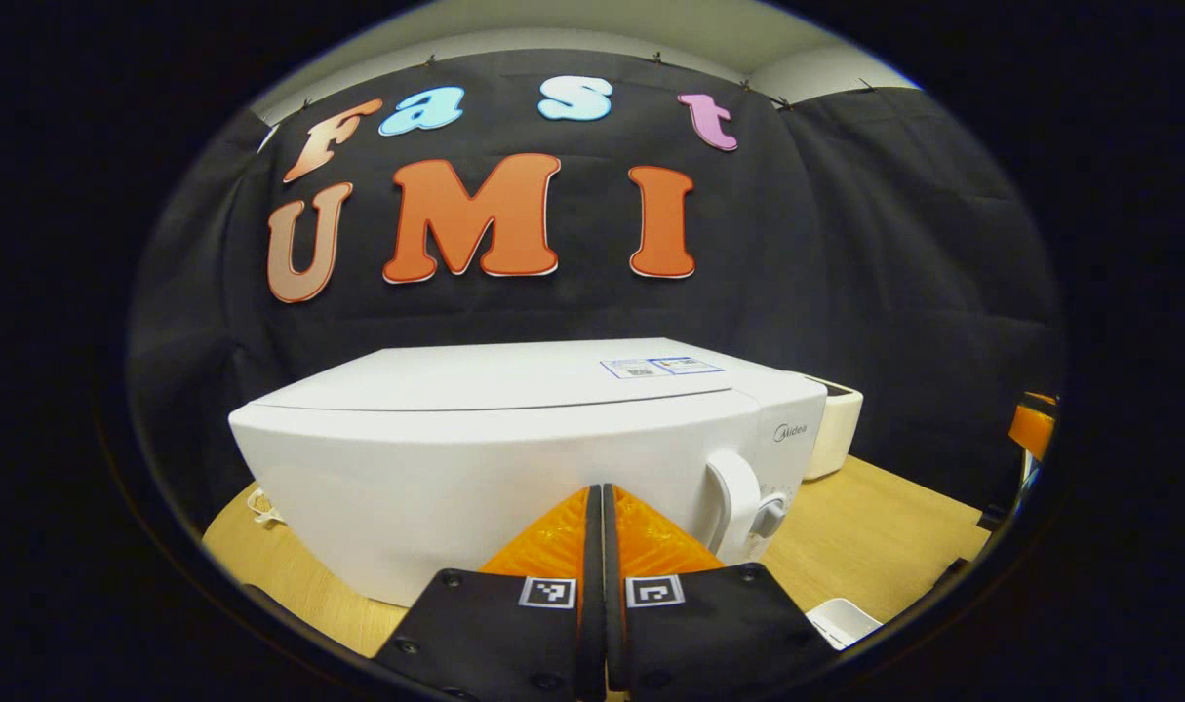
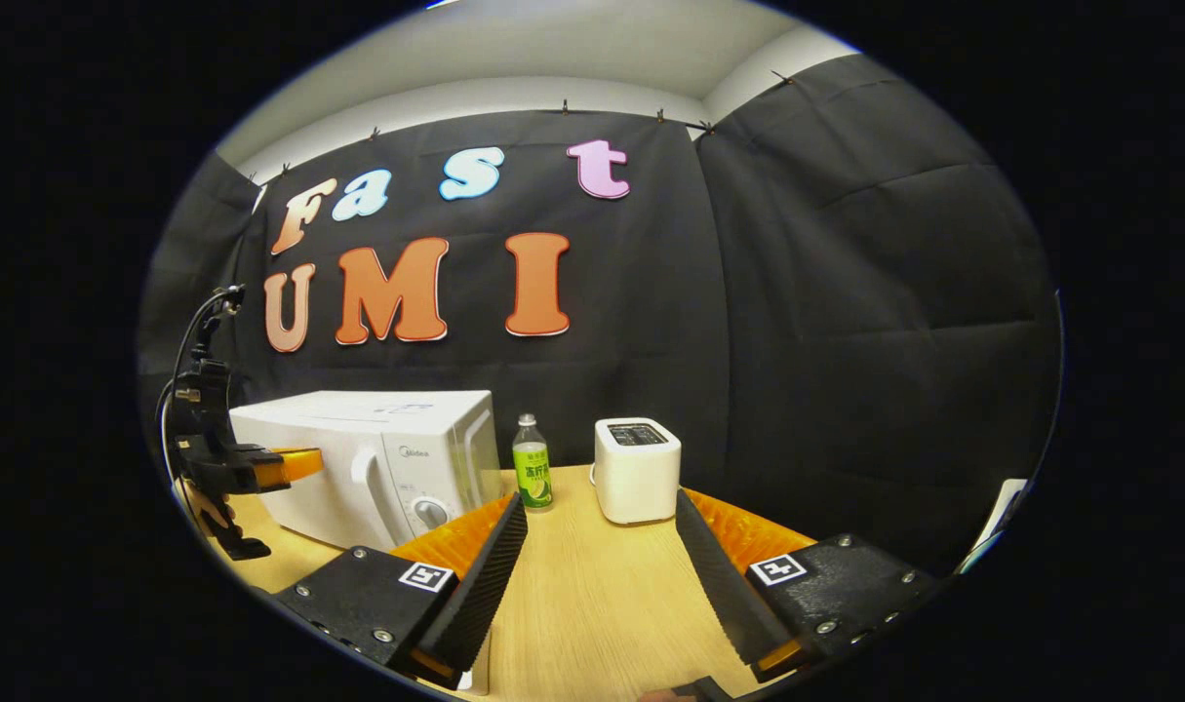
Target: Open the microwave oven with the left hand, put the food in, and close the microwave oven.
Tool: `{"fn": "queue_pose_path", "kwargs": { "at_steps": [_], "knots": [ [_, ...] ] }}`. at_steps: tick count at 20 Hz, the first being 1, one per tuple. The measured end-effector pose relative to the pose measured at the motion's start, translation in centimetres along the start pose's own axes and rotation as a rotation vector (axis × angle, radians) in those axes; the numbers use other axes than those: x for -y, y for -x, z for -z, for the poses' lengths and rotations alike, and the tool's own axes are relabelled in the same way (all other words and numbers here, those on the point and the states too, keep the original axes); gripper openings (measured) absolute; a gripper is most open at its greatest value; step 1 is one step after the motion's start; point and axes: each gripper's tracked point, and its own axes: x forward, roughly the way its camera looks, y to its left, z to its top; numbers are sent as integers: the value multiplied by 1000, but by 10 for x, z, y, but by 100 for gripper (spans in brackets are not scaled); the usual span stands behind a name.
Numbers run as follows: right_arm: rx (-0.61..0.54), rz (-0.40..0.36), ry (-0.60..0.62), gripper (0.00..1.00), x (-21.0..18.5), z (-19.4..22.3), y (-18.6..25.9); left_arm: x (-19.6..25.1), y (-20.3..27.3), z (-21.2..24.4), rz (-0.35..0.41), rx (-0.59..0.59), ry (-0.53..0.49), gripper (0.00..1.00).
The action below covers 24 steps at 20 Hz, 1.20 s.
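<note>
One white microwave oven [image 2: 377, 458] with one door handle [image 1: 733, 502] and one round knob [image 2: 429, 512]. One white toaster [image 2: 637, 470]. One green-labelled bottle [image 2: 531, 474]. One wooden counter [image 2: 592, 595] under all three. Two grippers: left [image 2: 295, 465], right [image 2: 600, 570]. One small white object [image 1: 843, 621] at the counter's near edge, kind unclear.

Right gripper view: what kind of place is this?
Likely a staged kitchen counter in a recording booth: microwave, toaster and drink bottle on a wooden table, black cloth wall behind.
</note>
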Motion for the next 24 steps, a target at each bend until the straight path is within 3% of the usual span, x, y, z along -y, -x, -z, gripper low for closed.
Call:
{"fn": "queue_pose_path", "kwargs": {
  "at_steps": [3,6,7,9,11,15,24],
  "knots": [
    [17,-36,-3,95,-19,-20,6,-31,45,-34,-8,33,33,10],
    [24,-60,-1,95,-34,-37,11,-68,90,-71,-30,98,22,53],
    [29,-67,0,95,-39,-45,12,-78,103,-83,-40,120,22,59],
    [28,-80,-2,95,-50,-56,14,-102,130,-102,-73,156,21,57],
    [28,-103,3,95,-64,-66,17,-126,155,-113,-112,179,-5,78],
    [31,-142,2,95,-88,-85,22,-167,196,-124,-202,203,-63,97],
    [27,-193,-5,95,-112,-93,37,-206,252,-123,-301,241,-61,100]
  ]
}}
